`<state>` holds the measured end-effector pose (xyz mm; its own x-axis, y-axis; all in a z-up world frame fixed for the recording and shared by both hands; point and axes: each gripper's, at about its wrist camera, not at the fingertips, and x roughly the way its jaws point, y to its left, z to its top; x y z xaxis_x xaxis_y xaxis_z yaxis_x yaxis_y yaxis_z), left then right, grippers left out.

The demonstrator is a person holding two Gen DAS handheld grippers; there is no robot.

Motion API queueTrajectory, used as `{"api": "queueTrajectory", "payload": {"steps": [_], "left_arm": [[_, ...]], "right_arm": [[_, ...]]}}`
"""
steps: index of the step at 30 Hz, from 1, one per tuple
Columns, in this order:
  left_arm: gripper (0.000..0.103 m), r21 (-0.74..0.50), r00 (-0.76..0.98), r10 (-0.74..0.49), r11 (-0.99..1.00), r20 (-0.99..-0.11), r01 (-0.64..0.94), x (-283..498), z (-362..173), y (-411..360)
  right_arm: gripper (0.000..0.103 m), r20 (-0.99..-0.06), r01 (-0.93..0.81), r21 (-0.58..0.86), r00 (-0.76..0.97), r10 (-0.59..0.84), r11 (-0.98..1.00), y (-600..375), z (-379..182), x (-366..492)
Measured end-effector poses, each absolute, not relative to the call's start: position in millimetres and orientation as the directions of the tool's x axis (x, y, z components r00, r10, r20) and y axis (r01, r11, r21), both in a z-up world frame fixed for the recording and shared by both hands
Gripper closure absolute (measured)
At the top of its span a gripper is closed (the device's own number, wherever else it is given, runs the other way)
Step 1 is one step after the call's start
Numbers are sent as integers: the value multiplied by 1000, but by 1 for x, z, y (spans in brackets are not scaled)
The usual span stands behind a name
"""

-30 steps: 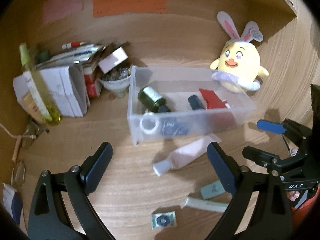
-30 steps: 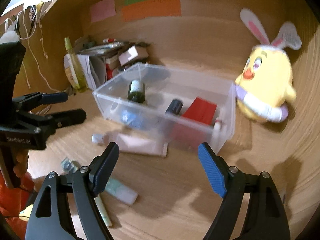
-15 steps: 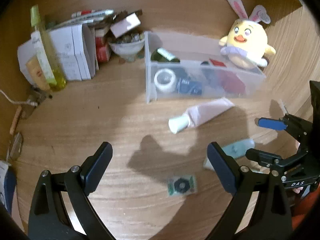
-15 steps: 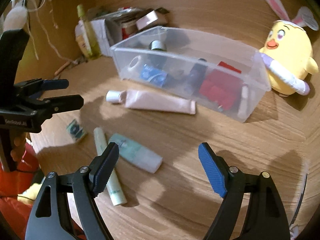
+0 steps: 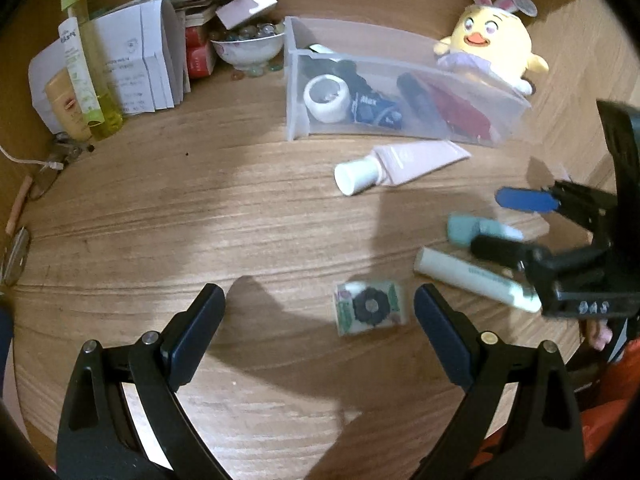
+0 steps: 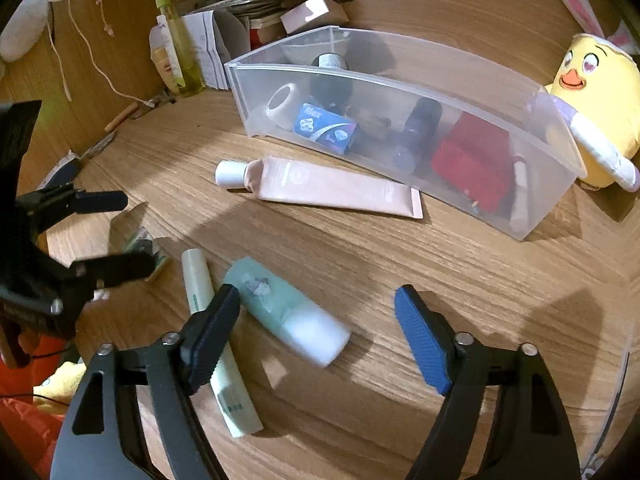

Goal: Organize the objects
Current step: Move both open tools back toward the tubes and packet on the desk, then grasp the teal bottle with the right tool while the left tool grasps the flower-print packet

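A clear plastic bin [image 5: 298,92] [image 6: 240,80] holds a tape roll, a blue packet, a dark bottle and a red item. In front of it lies a pink tube [image 5: 412,160] [image 6: 336,184]. My left gripper [image 5: 319,304] [image 6: 116,236] hangs open low over the table, with a small black-flower packet [image 5: 370,306] [image 6: 144,246] lying by its right finger. The jaws of my right gripper [image 6: 318,300] [image 5: 508,224] are closing and still open. A mint green bottle [image 6: 284,304] [image 5: 476,228] lies between them, untouched. A slim pale green tube [image 6: 212,336] [image 5: 472,276] lies under the right gripper's left finger.
A yellow plush chick [image 5: 492,44] [image 6: 596,100] sits against the bin's far end. Papers, small boxes, a bowl of marbles [image 5: 248,46] and a yellow-green bottle [image 5: 86,64] crowd the back left corner. A white cable [image 6: 92,60] trails at the left.
Both grippers have sunk toward the table and tipped further down, so the loose tubes and packet look closer. The right jaws have narrowed a little around the mint bottle.
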<state>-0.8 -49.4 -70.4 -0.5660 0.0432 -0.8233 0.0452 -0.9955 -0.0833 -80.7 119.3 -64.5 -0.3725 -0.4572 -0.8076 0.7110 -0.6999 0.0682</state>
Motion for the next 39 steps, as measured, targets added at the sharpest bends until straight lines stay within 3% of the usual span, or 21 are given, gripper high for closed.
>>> {"api": "queueTrajectory", "payload": {"steps": [2,7,8,14,16,17,18,39], "left_arm": [[7,-85,-569,51,-996,-821,33,2,-72,-49],[10,-75,-597,47,-997,-801,21,6,-72,-49],[19,-85,-595,58,-996,-801,17,6,-73,-50],[43,-65,-615,44,-998,-787,11,7,-72,-47],[52,-67,-619,46,-998,-784,11,7,-71,-47],[64,-70,-622,46,-997,-782,14,7,-70,-47],[69,-69,-622,43,-997,-782,19,7,-69,-47],[70,-82,-723,14,-995,-691,58,-10,-24,-54]], "right_arm": [[45,-807,711,47,-386,-446,-702,118,-65,-80],[61,-802,700,17,-417,-428,-713,116,-65,-81],[65,-801,698,11,-422,-424,-716,116,-65,-81],[80,-797,693,-9,-441,-414,-721,117,-65,-77],[80,-794,691,-9,-444,-414,-723,117,-65,-77],[80,-793,690,-9,-446,-414,-724,118,-65,-76],[80,-792,689,-10,-448,-415,-725,118,-65,-76],[80,-719,666,10,-513,-468,-746,131,-30,-81]]}}
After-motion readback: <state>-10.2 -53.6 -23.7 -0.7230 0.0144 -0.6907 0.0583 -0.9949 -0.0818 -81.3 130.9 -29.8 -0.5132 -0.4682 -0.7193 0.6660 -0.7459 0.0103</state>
